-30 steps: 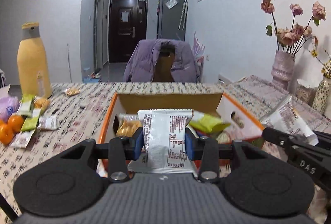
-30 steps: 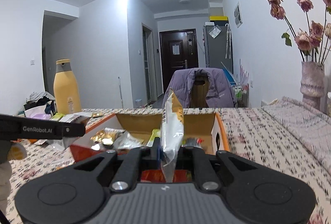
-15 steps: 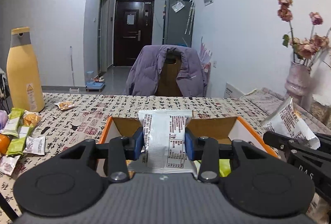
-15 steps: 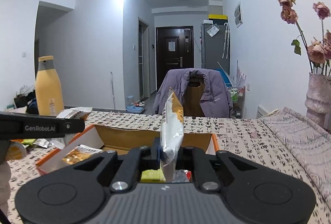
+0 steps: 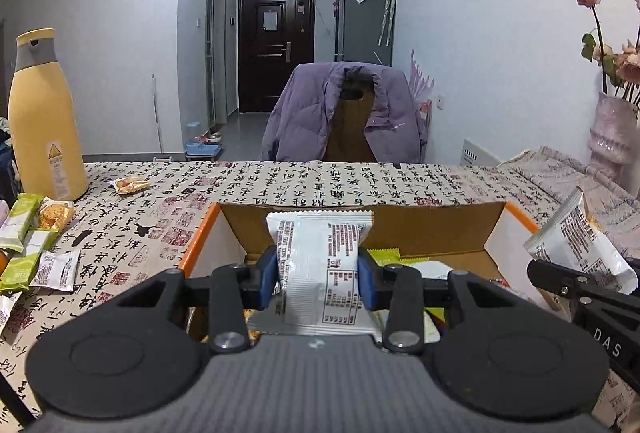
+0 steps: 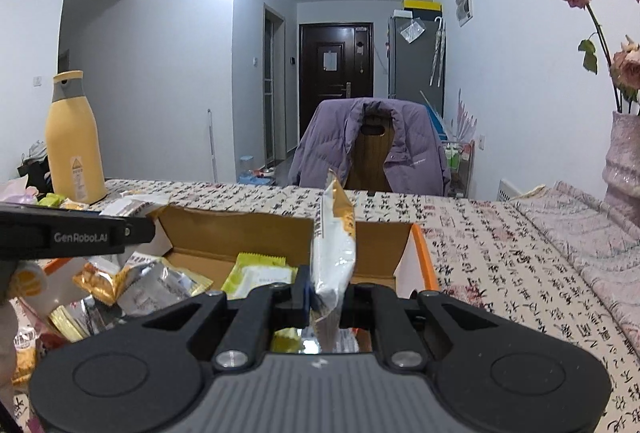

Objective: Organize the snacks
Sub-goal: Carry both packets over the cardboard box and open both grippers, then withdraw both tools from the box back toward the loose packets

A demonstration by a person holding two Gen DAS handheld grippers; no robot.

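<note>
My left gripper (image 5: 318,279) pinches a white packet (image 5: 320,265), my right gripper (image 6: 324,299) another packet (image 6: 334,245); I'd lower both well inside the box (image 5: 400,229) before releasing.

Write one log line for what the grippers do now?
left gripper: holds white packet | right gripper: holds orange-white packet | both over box

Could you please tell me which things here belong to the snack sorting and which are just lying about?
Job:
left gripper with white packet
right gripper with its packet
box
loose snacks on the table

Lying about:
yellow bottle
purple jacket
vase
</note>
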